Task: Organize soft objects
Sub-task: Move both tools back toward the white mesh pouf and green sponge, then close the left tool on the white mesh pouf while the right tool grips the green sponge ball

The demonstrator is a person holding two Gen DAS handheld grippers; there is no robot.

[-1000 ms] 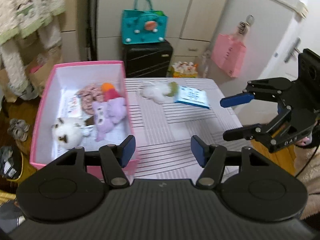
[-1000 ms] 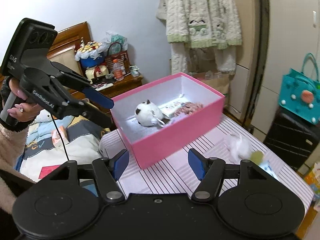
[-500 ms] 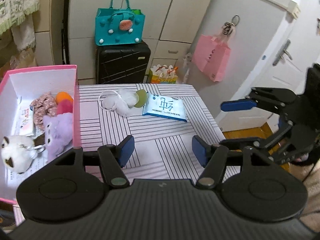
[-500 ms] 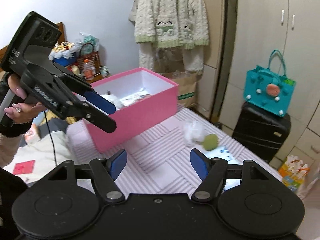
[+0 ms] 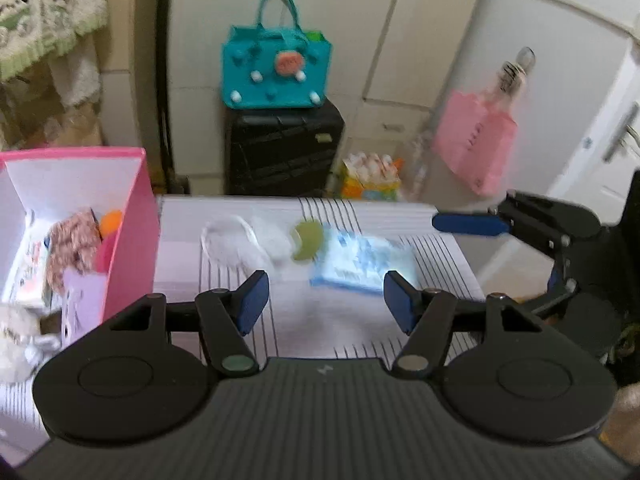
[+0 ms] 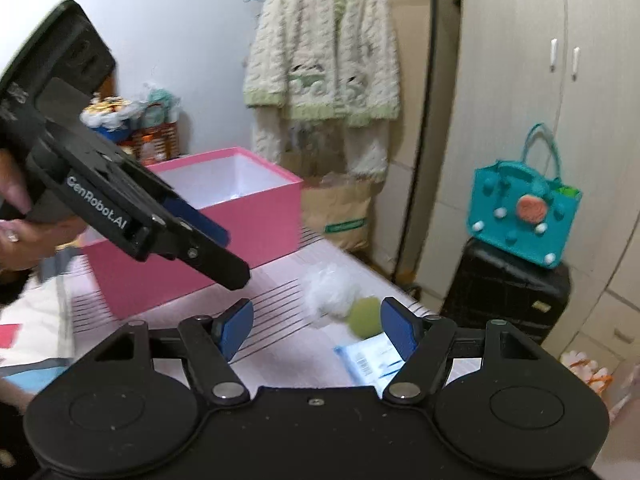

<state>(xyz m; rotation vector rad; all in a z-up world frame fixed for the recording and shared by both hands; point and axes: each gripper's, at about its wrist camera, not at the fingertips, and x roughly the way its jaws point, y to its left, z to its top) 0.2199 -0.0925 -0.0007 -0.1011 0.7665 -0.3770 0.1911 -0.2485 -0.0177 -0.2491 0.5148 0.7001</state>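
Note:
A white fluffy toy (image 5: pixel 264 240) with a green piece (image 5: pixel 308 236) lies on the striped table beside a blue-and-white packet (image 5: pixel 360 260). My left gripper (image 5: pixel 326 302) hangs open and empty just short of them. The pink box (image 5: pixel 132 216) at the left holds several soft toys, among them a purple one (image 5: pixel 80 292) and a white plush (image 5: pixel 16 340). In the right wrist view my right gripper (image 6: pixel 316 326) is open and empty, with the white toy (image 6: pixel 332 292) and the packet (image 6: pixel 372 360) just ahead. The left gripper (image 6: pixel 224 252) reaches in from the left, in front of the box (image 6: pixel 248 216).
A teal bag (image 5: pixel 276 68) sits on a black suitcase (image 5: pixel 280 148) beyond the table's far edge. A pink bag (image 5: pixel 476 144) hangs by the door on the right. A fleece robe (image 6: pixel 324 60) hangs behind the box. A bed lies at the left past the table.
Both grippers have sunk toward the table. The left wrist view has swung right, away from the box. The right wrist view has turned off the box toward the white toy and packet.

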